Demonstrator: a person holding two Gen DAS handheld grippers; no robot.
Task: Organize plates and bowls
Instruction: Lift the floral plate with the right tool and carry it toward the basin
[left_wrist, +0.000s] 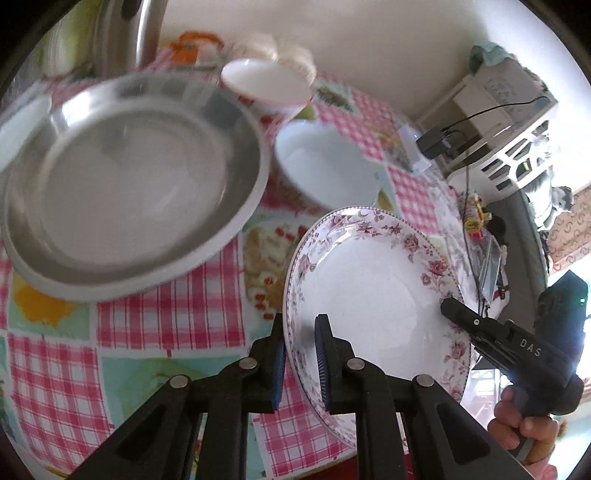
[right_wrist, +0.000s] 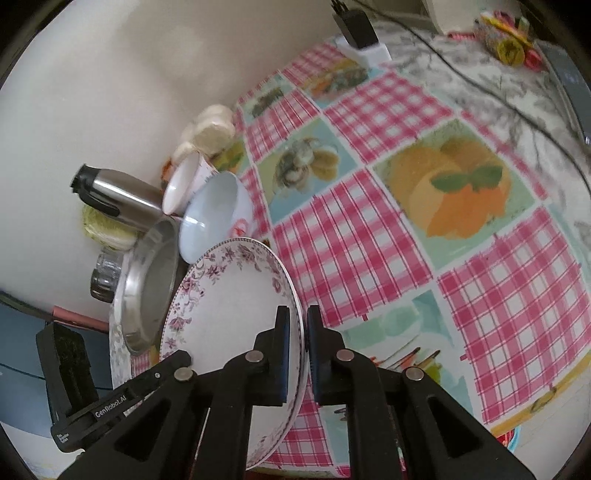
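- While both grippers pinch opposite sides of its rim, the floral plate (left_wrist: 373, 295) hangs tilted above the checked tablecloth (left_wrist: 166, 325), so the step in hand looks like carrying 1 plate toward a stack.
- Seen from the left wrist, the left gripper (left_wrist: 301, 356) has its jaws narrowed onto the near rim, 1 blue ribbed pad on each face of the plate.
- On the plate's far side, the right gripper (left_wrist: 456, 308) bites the rim, with a hand (left_wrist: 524, 424) around its handle; its own camera shows the jaws nearly together with only the thin rim between them.
- Next, I judge, the plate must be levelled and lowered with both hands moving in step; glazed china is slick, and uneven motion could twist it out of the pads.
- Just beside the plate sits the steel basin (left_wrist: 129, 177), a round, dull-shining pan; the right wrist view shows it resting in another patterned dish.
- Beyond it stand a plain white bowl (left_wrist: 325, 162) and a smaller white bowl with red print (left_wrist: 266, 83), both smooth, deep and glossy.
- Behind them, against the wall, a brushed steel flask (right_wrist: 118, 199) stands with a black top.
- The cloth itself is glossy, pink gingham with fruit panels.
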